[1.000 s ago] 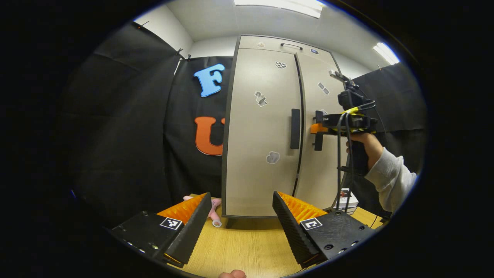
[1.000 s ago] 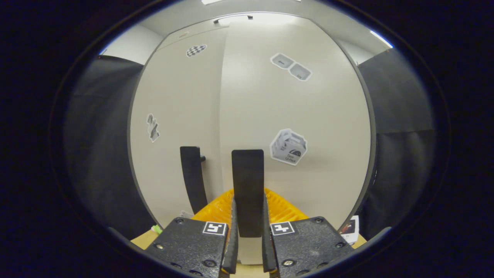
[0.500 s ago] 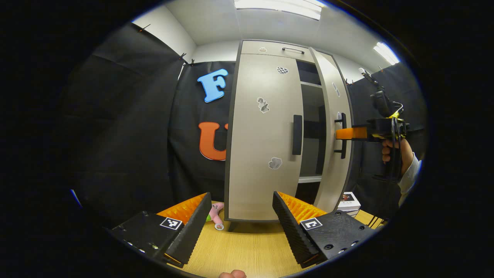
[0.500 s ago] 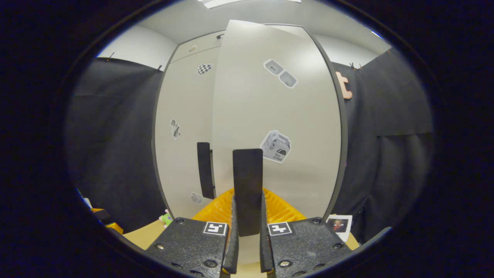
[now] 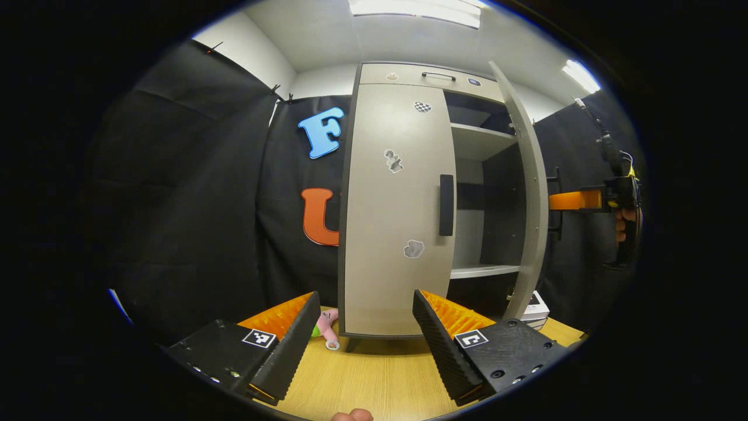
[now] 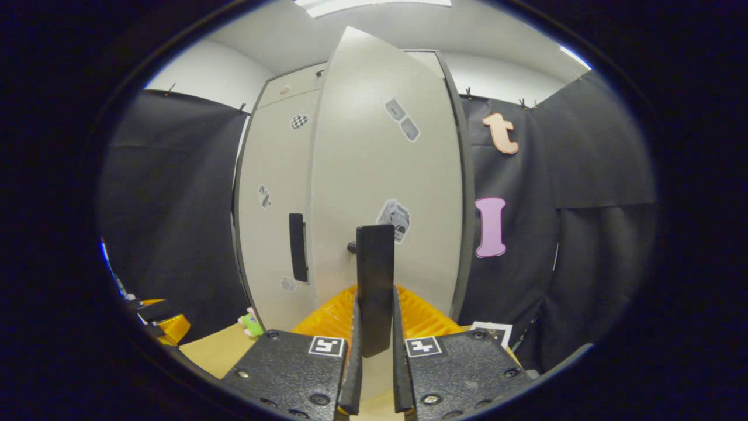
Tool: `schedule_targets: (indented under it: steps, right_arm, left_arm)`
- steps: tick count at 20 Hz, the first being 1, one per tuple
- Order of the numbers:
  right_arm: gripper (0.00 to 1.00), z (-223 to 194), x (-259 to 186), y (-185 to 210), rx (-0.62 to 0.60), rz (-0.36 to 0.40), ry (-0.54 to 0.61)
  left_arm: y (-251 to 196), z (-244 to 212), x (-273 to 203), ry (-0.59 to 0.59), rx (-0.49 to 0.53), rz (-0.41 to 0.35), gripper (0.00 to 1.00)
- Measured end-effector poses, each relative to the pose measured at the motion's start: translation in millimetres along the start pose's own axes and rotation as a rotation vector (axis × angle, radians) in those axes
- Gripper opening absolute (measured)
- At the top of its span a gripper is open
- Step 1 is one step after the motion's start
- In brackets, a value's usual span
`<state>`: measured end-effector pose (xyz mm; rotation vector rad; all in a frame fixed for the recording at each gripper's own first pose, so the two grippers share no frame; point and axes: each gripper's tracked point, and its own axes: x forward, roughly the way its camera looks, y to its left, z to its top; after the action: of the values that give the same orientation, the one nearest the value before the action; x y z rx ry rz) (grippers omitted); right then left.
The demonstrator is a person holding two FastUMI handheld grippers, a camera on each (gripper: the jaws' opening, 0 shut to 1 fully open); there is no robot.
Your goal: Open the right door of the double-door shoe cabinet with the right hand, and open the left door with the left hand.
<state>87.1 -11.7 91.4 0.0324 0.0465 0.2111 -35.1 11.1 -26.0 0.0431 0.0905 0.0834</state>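
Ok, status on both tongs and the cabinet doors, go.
Right tongs shut on right door handle, right door swung wide. Left tongs open, short of left door, which is shut. Left door handle unobstructed.

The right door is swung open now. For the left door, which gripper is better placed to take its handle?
Left. The left gripper has its jaws open and faces the closed left door, with its handle just ahead. The right gripper is shut on the right door handle.
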Motion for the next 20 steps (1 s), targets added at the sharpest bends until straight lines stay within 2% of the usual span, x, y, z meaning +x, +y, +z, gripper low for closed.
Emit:
schedule_targets:
  steps: [10, 13, 17, 18, 20]
  right_arm:
    - [0.18, -1.9, -30.7, -56.0, -0.058, -0.116, 0.003]
    - [0.13, -2.5, -33.2, -78.8, -0.082, -0.172, 0.001]
    - [0.08, -5.4, -40.7, -124.9, -0.049, -0.273, -0.025]
    - [0.04, -6.6, -37.9, -126.4, 0.005, -0.239, -0.030]
    - [0.04, -7.5, -35.2, -130.1, 0.063, -0.187, -0.036]
  left_arm:
    - [-37.4, -1.4, -0.2, -0.009, 0.005, -0.057, 0.95]
    - [-39.0, -0.6, 2.6, -0.008, 0.006, -0.057, 0.95]
    - [-43.6, -1.8, 2.3, -0.012, 0.001, -0.062, 0.95]
    - [-43.9, -2.7, 2.7, -0.009, 0.003, -0.063, 0.95]
    - [-42.7, -3.6, 3.0, -0.004, 0.008, -0.060, 0.95]
